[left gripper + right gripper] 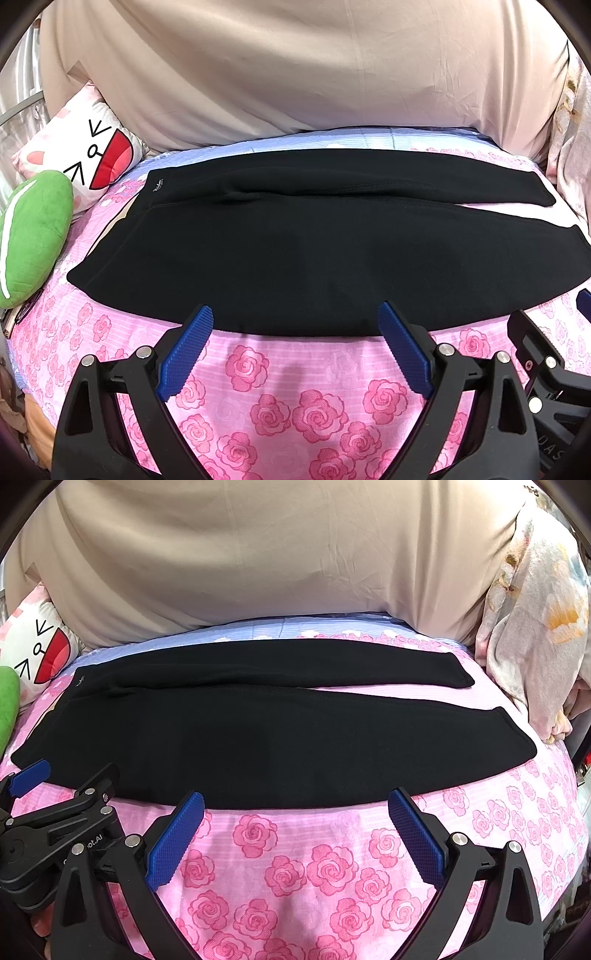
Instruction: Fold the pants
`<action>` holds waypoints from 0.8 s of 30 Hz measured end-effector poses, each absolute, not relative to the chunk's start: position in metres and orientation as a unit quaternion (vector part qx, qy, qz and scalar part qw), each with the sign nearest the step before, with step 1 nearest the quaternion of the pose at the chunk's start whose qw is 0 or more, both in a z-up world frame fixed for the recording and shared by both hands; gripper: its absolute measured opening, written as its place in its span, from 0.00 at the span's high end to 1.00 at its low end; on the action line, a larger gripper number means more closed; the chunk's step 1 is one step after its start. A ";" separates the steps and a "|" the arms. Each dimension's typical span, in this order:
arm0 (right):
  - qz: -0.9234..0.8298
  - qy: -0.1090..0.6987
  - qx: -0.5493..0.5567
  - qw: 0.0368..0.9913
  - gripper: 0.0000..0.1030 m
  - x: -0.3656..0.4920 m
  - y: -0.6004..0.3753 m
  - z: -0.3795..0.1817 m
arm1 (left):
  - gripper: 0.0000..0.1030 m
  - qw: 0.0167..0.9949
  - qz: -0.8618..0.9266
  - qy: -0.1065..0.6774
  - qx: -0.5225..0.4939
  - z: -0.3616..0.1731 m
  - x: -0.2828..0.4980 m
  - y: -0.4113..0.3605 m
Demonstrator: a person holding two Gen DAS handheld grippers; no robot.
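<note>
Black pants [295,251] lie flat across the pink rose bedsheet [288,398], waistband at the left, both legs running right with a narrow gap between the leg ends. They also show in the right wrist view [273,738]. My left gripper [295,317] is open and empty, its blue fingertips just at the near edge of the pants. My right gripper [295,801] is open and empty, also at the near edge, further right. The left gripper shows in the right wrist view [55,794] at the lower left.
A beige cloth [295,74] rises behind the bed. A green plush [33,236] and a white face cushion [85,155] lie at the left. A floral blanket [532,627] is bunched at the right. The pink bedsheet [295,878] spreads in front.
</note>
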State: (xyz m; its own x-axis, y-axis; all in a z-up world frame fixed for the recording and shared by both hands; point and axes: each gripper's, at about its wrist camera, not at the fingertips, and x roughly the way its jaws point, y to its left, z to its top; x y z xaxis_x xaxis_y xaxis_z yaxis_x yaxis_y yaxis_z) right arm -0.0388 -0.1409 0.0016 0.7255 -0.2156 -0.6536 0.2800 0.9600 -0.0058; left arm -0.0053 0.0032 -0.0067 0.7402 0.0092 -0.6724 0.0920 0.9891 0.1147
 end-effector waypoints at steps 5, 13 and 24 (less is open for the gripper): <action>-0.132 0.358 0.050 0.923 0.05 -0.029 -0.159 -0.004 | 0.11 0.928 -0.017 0.365 0.072 -0.010 0.005 0.007; -0.162 0.373 0.106 0.908 0.05 0.026 -0.311 -0.004 | 0.09 0.929 0.012 0.366 0.054 -0.006 0.051 0.036; -0.217 0.400 0.166 0.875 0.25 0.165 -0.522 -0.024 | 0.05 0.930 0.056 0.363 0.013 0.006 0.155 0.094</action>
